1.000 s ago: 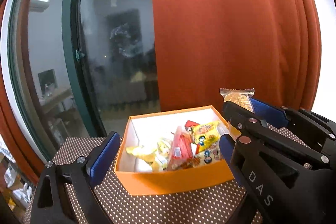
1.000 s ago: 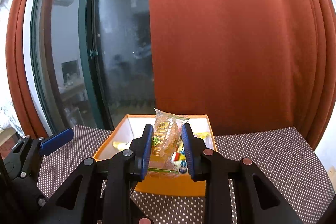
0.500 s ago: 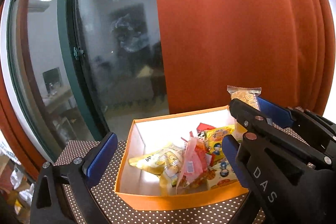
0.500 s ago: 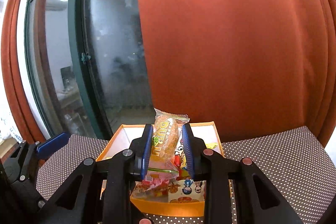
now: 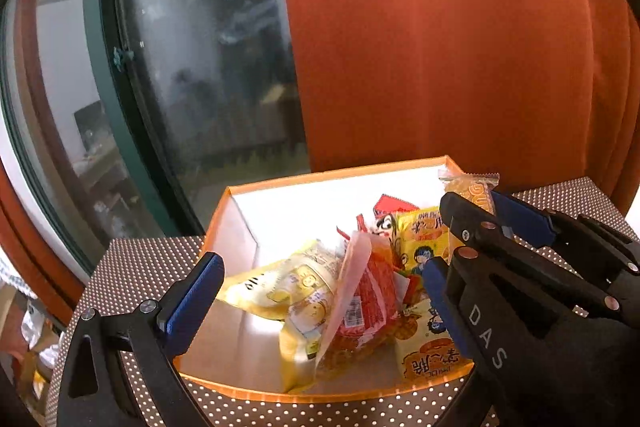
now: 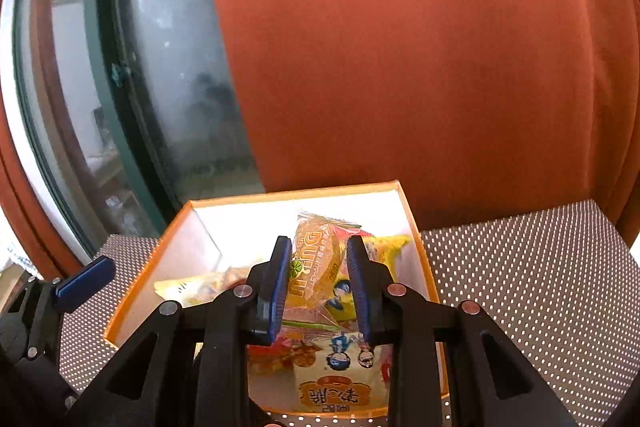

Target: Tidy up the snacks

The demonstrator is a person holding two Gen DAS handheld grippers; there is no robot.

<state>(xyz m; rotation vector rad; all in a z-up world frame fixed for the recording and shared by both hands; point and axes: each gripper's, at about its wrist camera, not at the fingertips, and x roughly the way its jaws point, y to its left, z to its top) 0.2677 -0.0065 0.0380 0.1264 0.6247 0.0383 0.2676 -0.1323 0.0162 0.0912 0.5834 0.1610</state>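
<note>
An orange box with a white inside stands on the dotted table and holds several snack packets, among them a red packet and a yellow packet. My right gripper is shut on an orange wrapped snack and holds it over the right part of the box. The same snack shows above the right gripper in the left wrist view. My left gripper is open and empty, its fingers astride the box's near side.
The table has a brown cloth with white dots. An orange-red curtain hangs right behind the box. A glass door with a dark green frame is at the back left.
Both grippers have moved forward and down toward the box. The right gripper has carried the orange snack from in front of the box to over its inside.
</note>
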